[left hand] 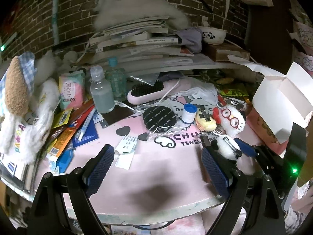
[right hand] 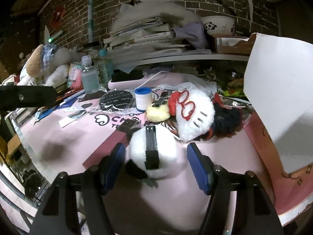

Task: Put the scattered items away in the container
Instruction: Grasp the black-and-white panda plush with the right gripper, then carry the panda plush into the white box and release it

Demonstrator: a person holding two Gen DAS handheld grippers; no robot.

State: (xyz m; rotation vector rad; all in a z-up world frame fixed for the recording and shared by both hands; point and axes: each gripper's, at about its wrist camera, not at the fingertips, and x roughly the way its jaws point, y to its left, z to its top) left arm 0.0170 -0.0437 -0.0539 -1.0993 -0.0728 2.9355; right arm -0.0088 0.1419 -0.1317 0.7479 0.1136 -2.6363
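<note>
While the right gripper [right hand: 154, 163] brackets the panda plush clip [right hand: 154, 154] on the pink desk [right hand: 225, 156], pads part-closed, not clearly pressing | squeeze across fluffy middle, avoid black clip bar | carry to white box [right hand: 277, 98] | left gripper [left hand: 158, 168] wide, empty.
</note>
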